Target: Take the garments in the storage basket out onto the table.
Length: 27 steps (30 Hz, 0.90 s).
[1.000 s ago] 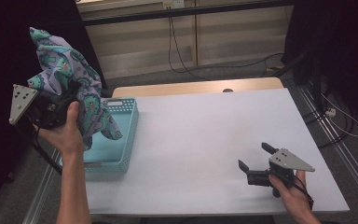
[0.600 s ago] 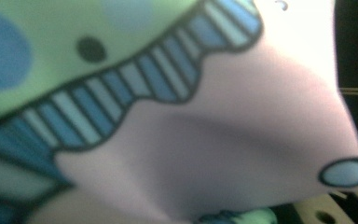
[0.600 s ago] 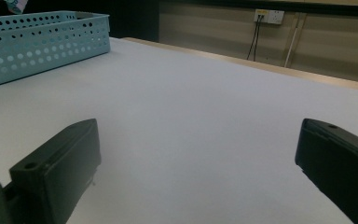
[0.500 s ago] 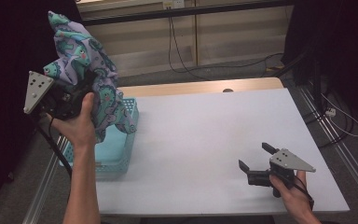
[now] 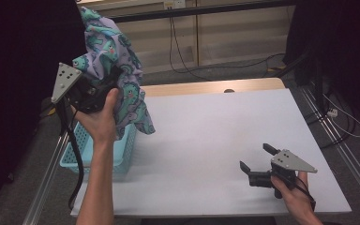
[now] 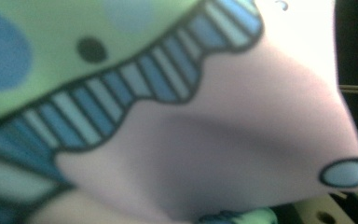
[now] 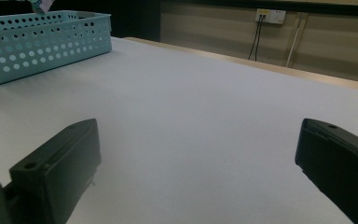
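Above the white worktop (image 5: 206, 140) we see the patterned cloth (image 5: 117, 70) hanging over the teal basket (image 5: 122, 150) at the left edge, clamped in our raised left gripper (image 5: 101, 86), while our right gripper (image 5: 255, 161) rests near the right corner, jaws apart and empty.

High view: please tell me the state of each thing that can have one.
Patterned cloth: lifted, hanging over the basket edge.
Left tool: shut on the cloth, raised.
Right tool: open, holding nothing, low on the table.
Basket: upright on the table.
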Motion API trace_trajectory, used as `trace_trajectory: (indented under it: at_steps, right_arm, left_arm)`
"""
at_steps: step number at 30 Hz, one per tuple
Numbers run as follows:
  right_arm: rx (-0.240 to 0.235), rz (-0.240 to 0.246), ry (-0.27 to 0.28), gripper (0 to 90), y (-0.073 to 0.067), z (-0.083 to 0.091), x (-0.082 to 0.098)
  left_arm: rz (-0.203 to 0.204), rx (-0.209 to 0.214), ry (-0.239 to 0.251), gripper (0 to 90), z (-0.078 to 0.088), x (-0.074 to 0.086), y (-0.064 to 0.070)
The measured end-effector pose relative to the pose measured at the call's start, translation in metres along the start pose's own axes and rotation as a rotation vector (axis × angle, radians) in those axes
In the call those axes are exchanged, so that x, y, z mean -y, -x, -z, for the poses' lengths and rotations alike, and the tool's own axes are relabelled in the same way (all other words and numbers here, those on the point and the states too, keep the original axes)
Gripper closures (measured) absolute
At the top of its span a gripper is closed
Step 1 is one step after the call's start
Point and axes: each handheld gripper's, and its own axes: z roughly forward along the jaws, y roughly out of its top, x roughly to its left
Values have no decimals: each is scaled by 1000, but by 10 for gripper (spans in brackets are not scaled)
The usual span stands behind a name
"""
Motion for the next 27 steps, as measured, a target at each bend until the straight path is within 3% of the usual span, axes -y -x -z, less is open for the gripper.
trace_trajectory:
  at_steps: [13,17,20,27]
  right_arm:
    - [-3,0,3,0,0,0,0]
    - [-3,2,3,0,0,0,0]
    - [-3,1,3,0,0,0,0]
    - [-5,-2,3,0,1,1,0]
  left_arm:
    - [34,82,-42,689,-33,10,31]
    - [19,109,-69,688,-41,17,40]
    - [41,129,-73,689,-50,24,48]
    - [13,151,-130,688,-61,44,61]
